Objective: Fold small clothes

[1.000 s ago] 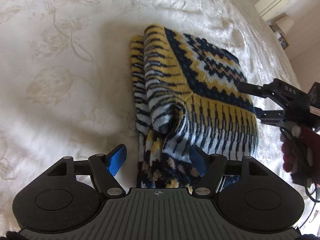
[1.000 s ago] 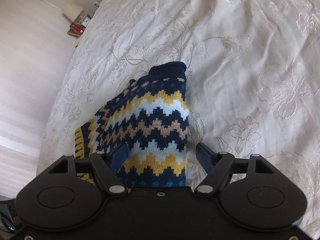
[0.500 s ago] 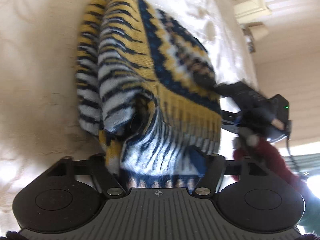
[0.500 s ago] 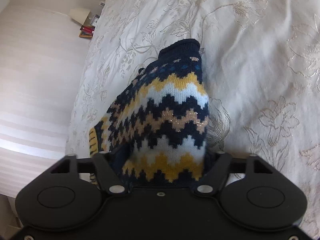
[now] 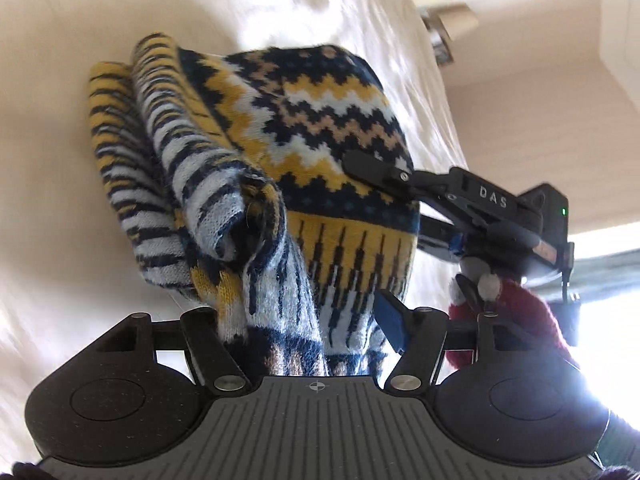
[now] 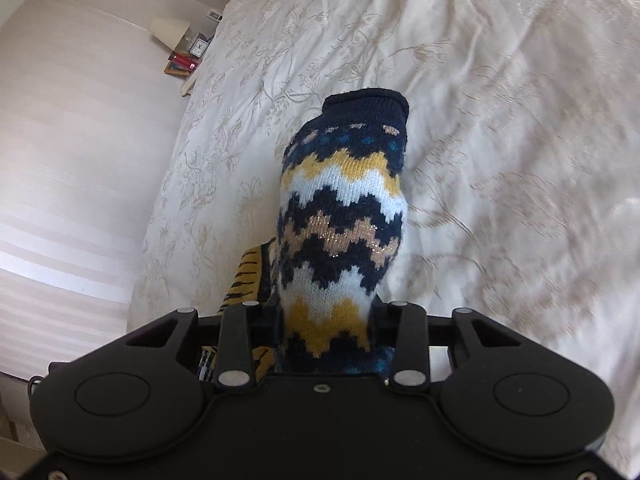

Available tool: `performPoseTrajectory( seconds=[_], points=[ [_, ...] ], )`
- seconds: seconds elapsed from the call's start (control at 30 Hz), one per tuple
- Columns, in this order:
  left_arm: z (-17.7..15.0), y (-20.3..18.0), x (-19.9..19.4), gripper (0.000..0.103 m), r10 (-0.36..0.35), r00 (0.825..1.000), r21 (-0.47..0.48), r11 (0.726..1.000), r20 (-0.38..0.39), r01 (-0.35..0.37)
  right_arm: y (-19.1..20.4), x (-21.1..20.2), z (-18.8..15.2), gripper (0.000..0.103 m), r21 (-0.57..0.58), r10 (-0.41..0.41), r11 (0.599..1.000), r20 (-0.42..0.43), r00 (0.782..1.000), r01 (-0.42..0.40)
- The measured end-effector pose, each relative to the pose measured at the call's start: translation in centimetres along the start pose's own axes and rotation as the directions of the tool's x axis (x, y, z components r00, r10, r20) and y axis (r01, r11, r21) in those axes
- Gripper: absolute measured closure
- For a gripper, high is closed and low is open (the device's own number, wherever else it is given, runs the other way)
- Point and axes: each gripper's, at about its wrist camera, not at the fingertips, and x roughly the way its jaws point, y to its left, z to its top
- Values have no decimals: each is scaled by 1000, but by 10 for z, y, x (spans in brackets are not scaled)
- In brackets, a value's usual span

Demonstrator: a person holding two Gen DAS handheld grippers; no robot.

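A knitted sweater (image 5: 320, 128) in navy, yellow and white zigzags hangs bunched above the cream bedspread (image 5: 60, 200). My left gripper (image 5: 308, 320) is shut on its striped lower edge, and the cloth fills the gap and hides the left finger. In the left wrist view my right gripper (image 5: 384, 196) grips the sweater's right side. In the right wrist view the sleeve (image 6: 344, 216) with its navy cuff stretches ahead from my right gripper (image 6: 326, 316). The jaws are closing, with the knit pinched narrow between them.
The embroidered bedspread (image 6: 500, 160) spreads all around. A nightstand (image 6: 188, 56) with a lamp, a clock and books stands by the wall at the bed's far left edge. A hand in a red sleeve (image 5: 516, 320) holds the right gripper. A bright window glares at the right.
Both grippers went from open beside the flat folded sweater to closed on it. The sweater has come up off the bed and bunched, and the sleeve narrowed between the right jaws.
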Motion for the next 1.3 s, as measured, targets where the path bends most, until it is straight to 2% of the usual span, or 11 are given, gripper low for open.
performPoseTrajectory(
  seconds=[0.13, 0.2, 0.23, 0.3, 0.37, 0.47, 0.57, 0.8, 1.0, 1.17, 1.3],
  points=[
    [-45, -21, 21, 40, -9, 998, 18, 1000, -56, 10, -17, -40, -26, 53, -18, -40, 999, -25, 999, 40],
    [-65, -23, 31, 40, 39, 997, 13, 999, -68, -38, -29, -54, -39, 48, -9, -71, 997, -25, 997, 70],
    [-73, -23, 35, 40, 90, 994, 14, 996, -68, -89, -35, -59, -44, 40, -8, -100, 995, -20, 995, 100],
    [-87, -21, 40, 40, 217, 974, 21, 976, -64, -216, -45, -69, -55, 30, -22, -188, 982, -10, 982, 187],
    [-98, -18, 37, 39, 320, 946, 22, 947, -50, -319, -52, -77, -62, 30, -18, -216, 976, 9, 976, 217],
    [-111, -20, 23, 39, 367, 930, 19, 930, -3, -367, -62, -94, -70, 23, 8, -202, 979, 44, 978, 202],
    [-122, -39, 8, 39, 415, 907, 77, 904, 67, -420, -67, -104, -73, 22, -7, -211, 977, 62, 976, 211],
    [-115, -99, -4, 38, 367, 903, 194, 891, 225, -410, -78, -111, -79, 17, -26, -205, 978, 69, 976, 207],
    [-85, -125, 35, 37, 330, 901, 251, 881, 282, -401, -79, -114, -84, 17, -68, -224, 971, 71, 972, 229],
    [-57, -114, 62, 37, 377, 871, 225, 862, 316, -454, -79, -117, -84, 17, -99, -256, 960, 83, 963, 263],
    [-51, -83, 63, 38, 477, 827, 177, 824, 296, -539, -78, -117, -83, 16, -123, -275, 951, 84, 958, 284]
  ],
)
